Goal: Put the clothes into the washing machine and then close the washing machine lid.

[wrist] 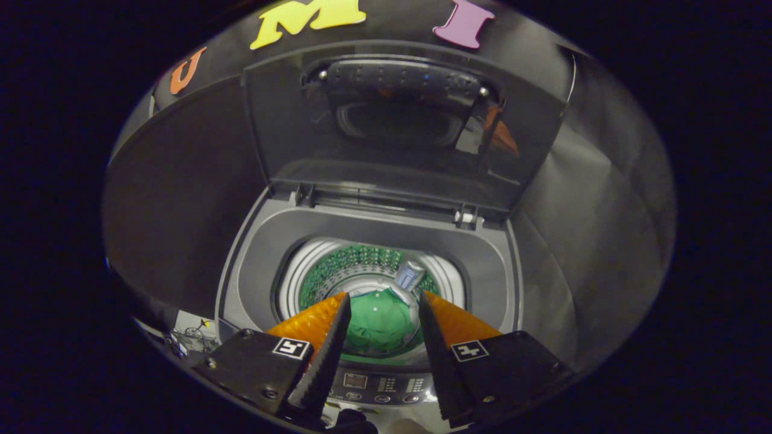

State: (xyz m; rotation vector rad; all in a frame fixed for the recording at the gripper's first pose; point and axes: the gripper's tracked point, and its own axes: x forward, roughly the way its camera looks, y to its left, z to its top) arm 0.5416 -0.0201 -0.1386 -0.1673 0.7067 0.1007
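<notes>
Above the washer (374, 235), the gripper (382, 304) hangs over the near edge with its two fingers spread apart and nothing held between them. Both fingertips point toward the drum (338, 271). The fingers touch neither the garment nor the drum rim.

Down inside the drum, a green garment (379, 322) lies at the bottom, seen through the gap between the fingers and just beyond their tips. It looks bunched rather than flat, and a few small white dots show on its fabric. The perforated drum wall rises behind it on the far side. A small pale cylindrical part (410, 276) stands at the far right of the drum, just beyond the garment.

The lid (386, 129) stands raised at the far side, hinged along the rear rim of the grey top frame (253, 289). Its underside faces the gripper, with a dark handle strip across its upper part.

The control panel (383, 386) with its buttons sits on the near edge of the washer, below the gap between the fingers.

Some wires (196, 334) lie on a surface at the near left of the washer.
</notes>
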